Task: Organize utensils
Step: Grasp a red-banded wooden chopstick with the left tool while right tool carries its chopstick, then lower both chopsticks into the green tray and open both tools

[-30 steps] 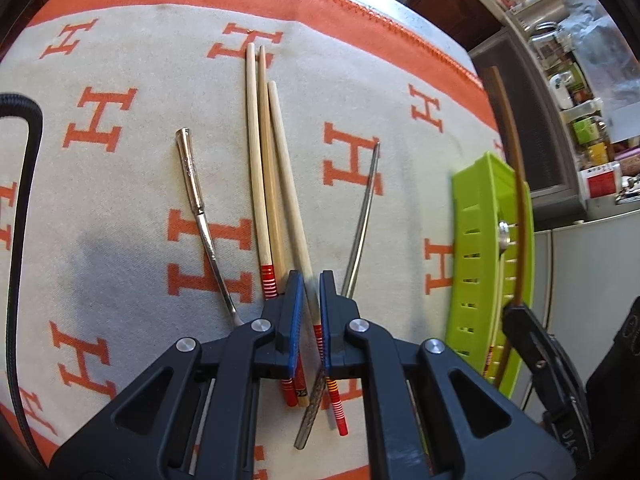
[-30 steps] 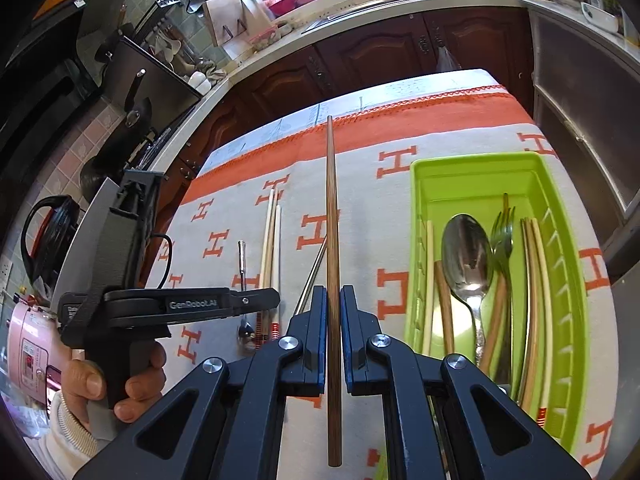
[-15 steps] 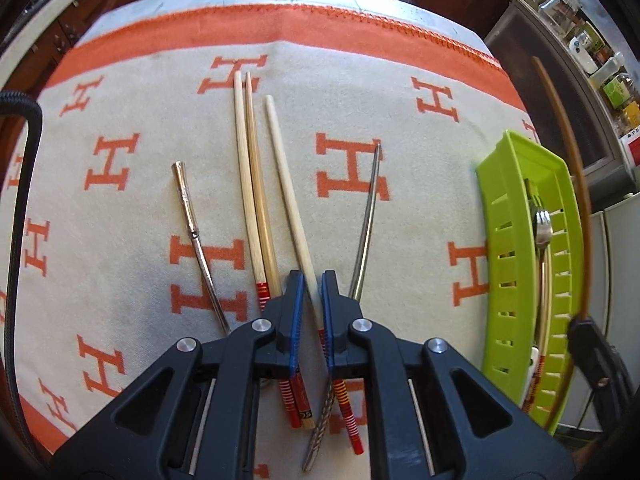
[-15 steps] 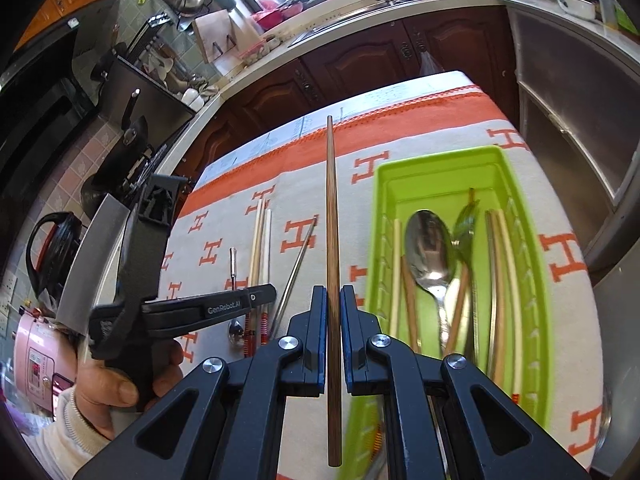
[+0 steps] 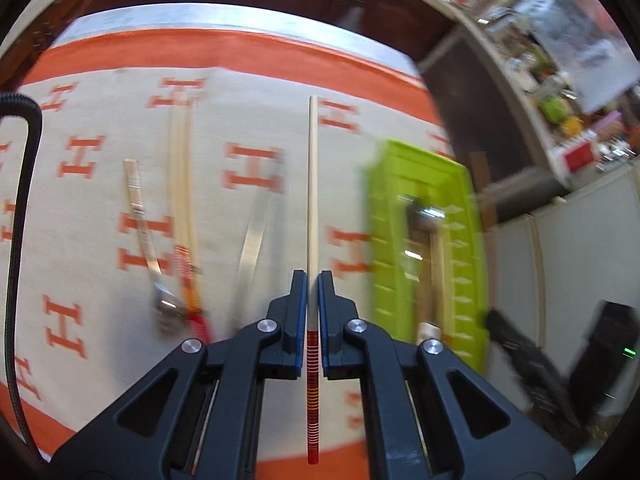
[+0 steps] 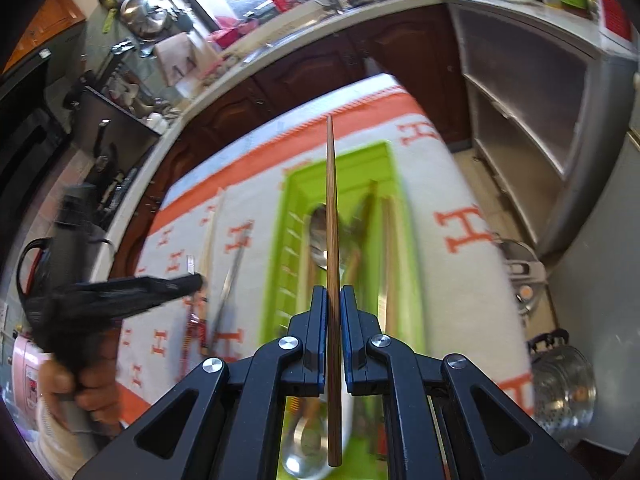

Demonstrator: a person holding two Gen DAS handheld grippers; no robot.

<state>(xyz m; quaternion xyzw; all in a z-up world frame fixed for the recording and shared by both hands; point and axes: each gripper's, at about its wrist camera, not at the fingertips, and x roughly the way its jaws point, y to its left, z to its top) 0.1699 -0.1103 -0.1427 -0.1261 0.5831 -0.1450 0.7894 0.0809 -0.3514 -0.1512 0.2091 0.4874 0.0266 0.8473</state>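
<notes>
My left gripper [image 5: 313, 276] is shut on a pale wooden chopstick [image 5: 312, 184] with a red and yellow striped end, its jaws still closing tighter, and holds it above the H-patterned cloth [image 5: 256, 128]. Left of it on the cloth lie two pale chopsticks [image 5: 180, 184], a small metal spoon [image 5: 140, 216] and a metal chopstick [image 5: 252, 240]. My right gripper [image 6: 332, 292] is shut on a dark brown chopstick [image 6: 331, 200] above the green tray [image 6: 288, 200], which holds a spoon [image 6: 318, 240] and several other utensils. The right wrist view also shows the left gripper [image 6: 192, 282].
The green tray [image 5: 384, 240] lies at the cloth's right side, near the table edge. A steel pot [image 6: 560, 380] stands on the floor to the right, open shelves [image 6: 520, 112] beyond it. A hand [image 6: 80, 384] grips the left tool's handle. Dark cabinets [image 6: 304, 68] stand behind the table.
The left gripper has lifted one pale chopstick off the cloth and swung right toward the tray. The right gripper has carried the brown chopstick from beside the tray to over it.
</notes>
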